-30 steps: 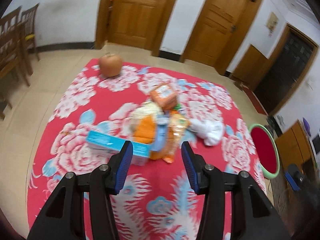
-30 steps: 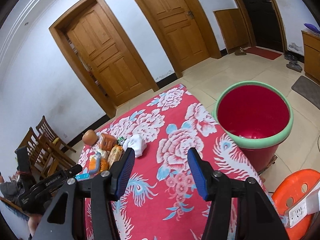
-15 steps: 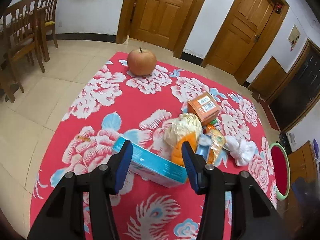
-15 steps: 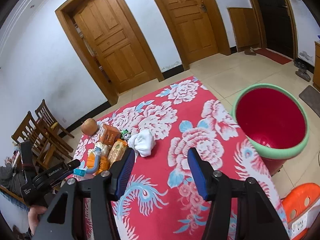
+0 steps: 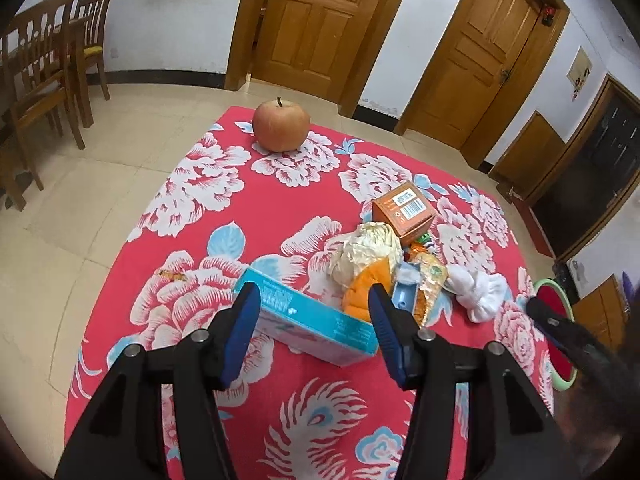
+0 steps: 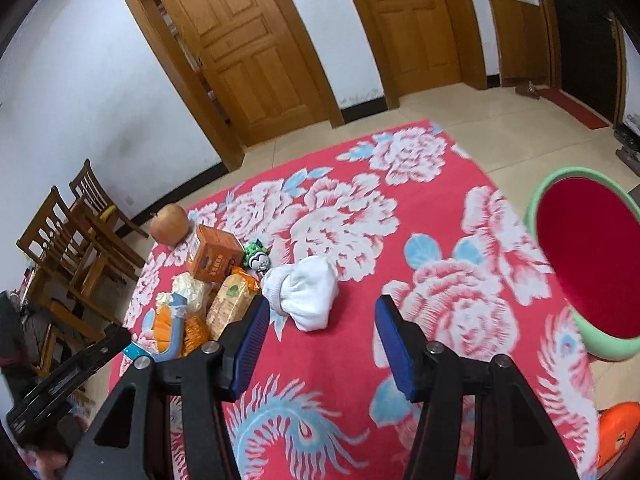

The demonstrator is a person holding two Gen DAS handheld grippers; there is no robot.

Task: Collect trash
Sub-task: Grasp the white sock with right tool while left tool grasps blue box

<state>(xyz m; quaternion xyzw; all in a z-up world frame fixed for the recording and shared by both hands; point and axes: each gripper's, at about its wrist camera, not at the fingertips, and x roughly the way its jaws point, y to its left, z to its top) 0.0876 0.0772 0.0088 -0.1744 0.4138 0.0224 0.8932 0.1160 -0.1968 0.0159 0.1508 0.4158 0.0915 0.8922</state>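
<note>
The left gripper (image 5: 314,320) hangs over the near edge of the trash pile, fingers spread and empty; its jaws have just been opening wider, and the teal box (image 5: 316,320) lies on the desk (image 5: 192,184) beyond the tips, not yet between the pads. The box's long axis runs crosswise to the fingers, slanting from far-left to near-right, so the jaws would span its narrow width only after a twist, or its length not at all. I judge the left hand the nearer one to this box.

Next along the pile sit the crumpled pale wrapper (image 5: 366,250), the orange carton (image 5: 404,210) and the snack packet (image 6: 232,306). What lies under the wrapper is hidden.

The white cloth bundle (image 6: 306,290) lies straight ahead of the right gripper (image 6: 318,338), just past its tips. Those fingers are spread, holding nothing.

The red bin (image 6: 592,260) stands off the desk's right edge, cut off by the frame. The small green-and-white item (image 6: 256,258) is too small to identify.
</note>
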